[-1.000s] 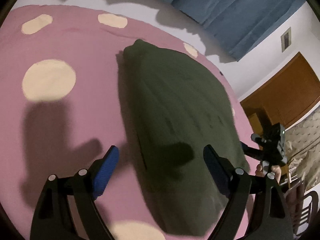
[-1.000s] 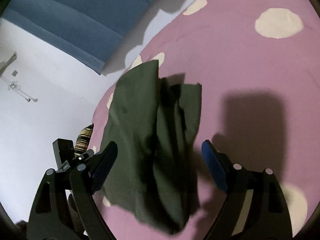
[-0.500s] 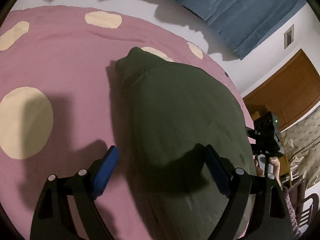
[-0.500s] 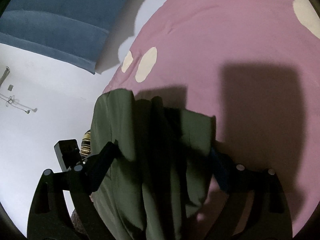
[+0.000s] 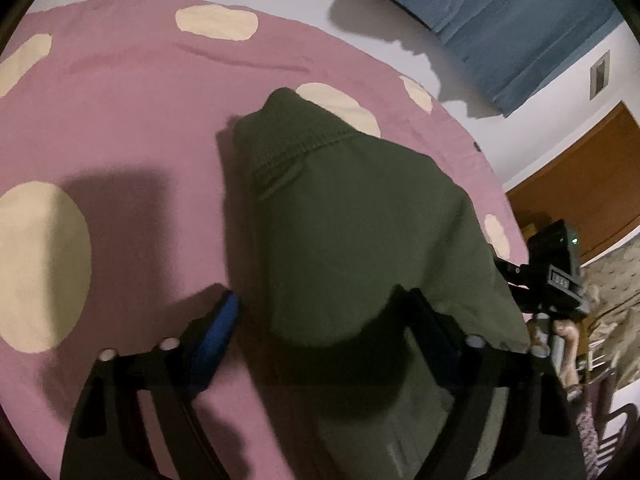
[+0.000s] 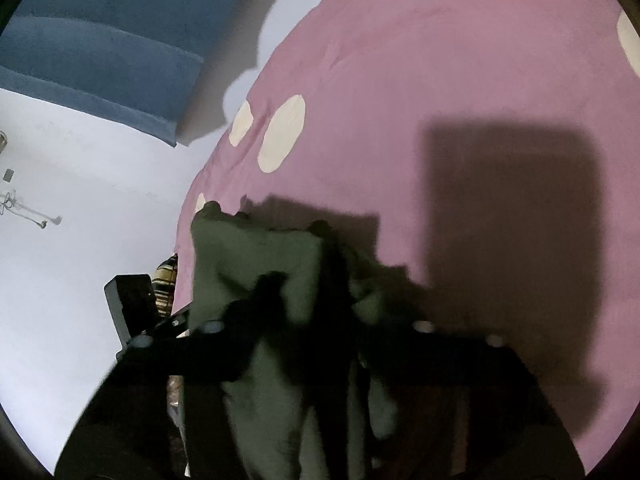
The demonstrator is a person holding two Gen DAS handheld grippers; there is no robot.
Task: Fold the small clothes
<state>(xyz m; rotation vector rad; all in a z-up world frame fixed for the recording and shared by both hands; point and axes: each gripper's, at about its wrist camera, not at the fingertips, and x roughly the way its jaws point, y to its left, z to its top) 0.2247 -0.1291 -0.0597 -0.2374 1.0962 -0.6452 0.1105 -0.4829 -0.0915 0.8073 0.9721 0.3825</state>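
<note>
Overhead, blue curtain [image 5: 500, 12]; below, dotted pink bedspread [image 5: 120, 120].

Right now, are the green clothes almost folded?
Not yet. The green garment already lies on the pink spotted sheet, its ribbed hem flat. The left tool is open astride its near edge; the right tool is over bunched cloth, grip unclear. The folding itself is left.

Both your wrist views: close above the bed [image 5: 120, 120], facing forward; shared: green garment [image 5: 360, 220], opposite ends.
</note>
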